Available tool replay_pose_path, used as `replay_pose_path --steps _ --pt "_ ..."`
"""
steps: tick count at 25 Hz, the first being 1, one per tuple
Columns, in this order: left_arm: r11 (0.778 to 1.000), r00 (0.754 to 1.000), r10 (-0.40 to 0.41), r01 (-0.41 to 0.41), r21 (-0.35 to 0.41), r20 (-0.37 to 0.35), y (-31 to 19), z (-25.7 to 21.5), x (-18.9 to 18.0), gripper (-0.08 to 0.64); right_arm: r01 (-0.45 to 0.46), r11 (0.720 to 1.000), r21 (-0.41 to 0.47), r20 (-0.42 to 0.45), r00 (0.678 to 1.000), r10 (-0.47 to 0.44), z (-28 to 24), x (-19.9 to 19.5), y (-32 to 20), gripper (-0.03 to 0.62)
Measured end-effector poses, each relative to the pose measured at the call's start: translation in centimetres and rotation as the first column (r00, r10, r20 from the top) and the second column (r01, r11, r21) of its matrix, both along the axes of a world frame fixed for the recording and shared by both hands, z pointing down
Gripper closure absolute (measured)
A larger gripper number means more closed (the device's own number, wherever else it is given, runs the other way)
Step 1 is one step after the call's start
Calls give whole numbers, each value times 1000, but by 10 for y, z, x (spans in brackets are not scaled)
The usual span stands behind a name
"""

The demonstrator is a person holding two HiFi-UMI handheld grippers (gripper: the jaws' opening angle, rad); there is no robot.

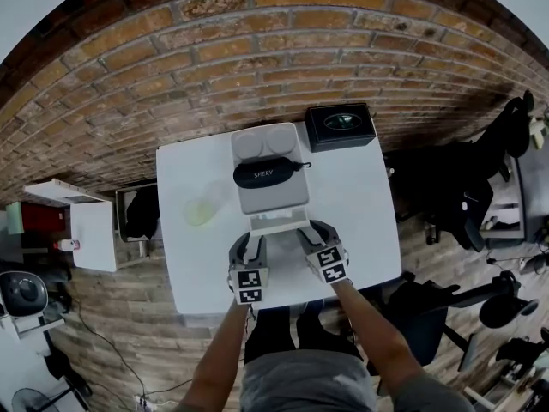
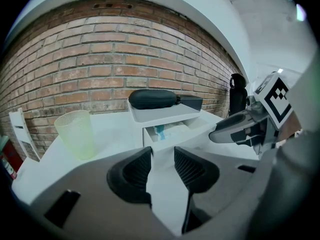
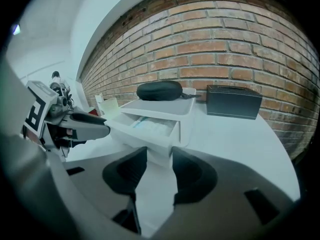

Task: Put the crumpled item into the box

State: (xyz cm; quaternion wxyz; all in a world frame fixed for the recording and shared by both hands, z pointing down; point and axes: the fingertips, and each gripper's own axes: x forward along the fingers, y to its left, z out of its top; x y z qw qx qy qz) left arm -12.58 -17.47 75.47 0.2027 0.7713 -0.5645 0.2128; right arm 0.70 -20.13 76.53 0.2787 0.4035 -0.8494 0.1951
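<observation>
The crumpled item (image 2: 162,130) lies in the open drawer (image 3: 145,140) of the white box (image 1: 273,198), a pale wad with a bit of teal showing (I can't make out more of it than that). The drawer is pulled out toward me, and a black glasses case (image 1: 268,173) rests on the box's flat top. My left gripper (image 2: 162,156) sits just in front of the drawer's left front corner with its jaws parted and nothing clamped between them; past the tips I see only that corner and the bare counter (image 1: 197,264). My right gripper (image 3: 160,156) is at the drawer's right front corner, likewise loose and empty, its jaws apart. Both grippers angle down at the drawer from my side of the counter, near each other. To the left of the box stands a pale green cup (image 1: 201,209), upright and apart from it. Behind the box on the right is a dark box (image 1: 340,125), near the brick wall (image 1: 257,50).
</observation>
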Motion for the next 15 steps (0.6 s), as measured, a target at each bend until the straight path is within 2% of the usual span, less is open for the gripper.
replay_pose_path --steps 15 --pt "1000 1000 -5 5 -1 -5 -11 1 0 413 -8 1000 -8 -11 1000 8 2 0 -12 426"
